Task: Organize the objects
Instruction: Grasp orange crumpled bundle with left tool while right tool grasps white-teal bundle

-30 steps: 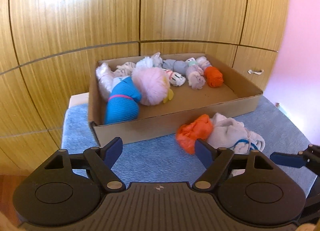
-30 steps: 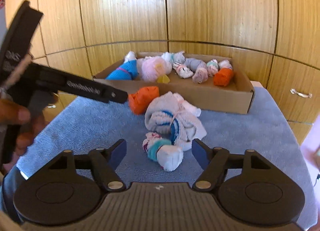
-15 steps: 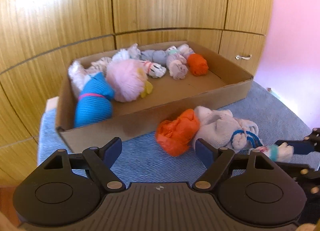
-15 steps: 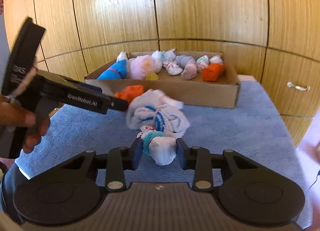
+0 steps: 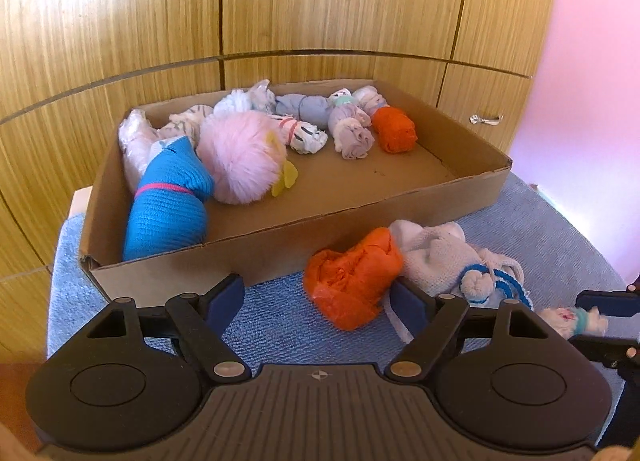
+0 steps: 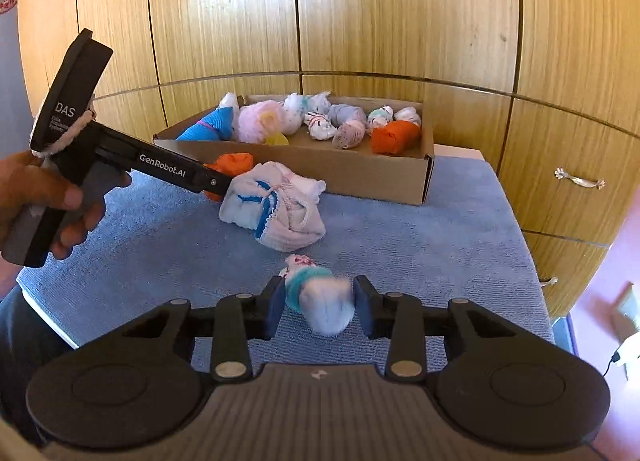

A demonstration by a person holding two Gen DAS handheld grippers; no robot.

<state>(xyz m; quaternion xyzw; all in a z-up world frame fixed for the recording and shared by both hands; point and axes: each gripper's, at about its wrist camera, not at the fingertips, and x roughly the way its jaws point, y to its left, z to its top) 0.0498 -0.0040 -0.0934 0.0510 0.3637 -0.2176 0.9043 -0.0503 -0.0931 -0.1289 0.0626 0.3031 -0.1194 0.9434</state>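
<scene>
Wooden cupboard doors behind; blue towel [image 6: 420,237] over counter. Right gripper [image 6: 318,303] fingers just reopened slightly, clamped on small rolled sock [image 6: 324,301]. Left gripper [image 5: 320,295] fingers apart beside orange bundle [image 5: 352,275], near cardboard box [image 5: 280,245] of rolled socks.

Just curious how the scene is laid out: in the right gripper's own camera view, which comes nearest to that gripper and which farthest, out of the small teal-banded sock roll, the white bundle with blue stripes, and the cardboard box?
1. Teal-banded sock roll, between the right gripper's fingers.
2. White bundle, mid-cloth, ahead.
3. Cardboard box, at the back.
</scene>
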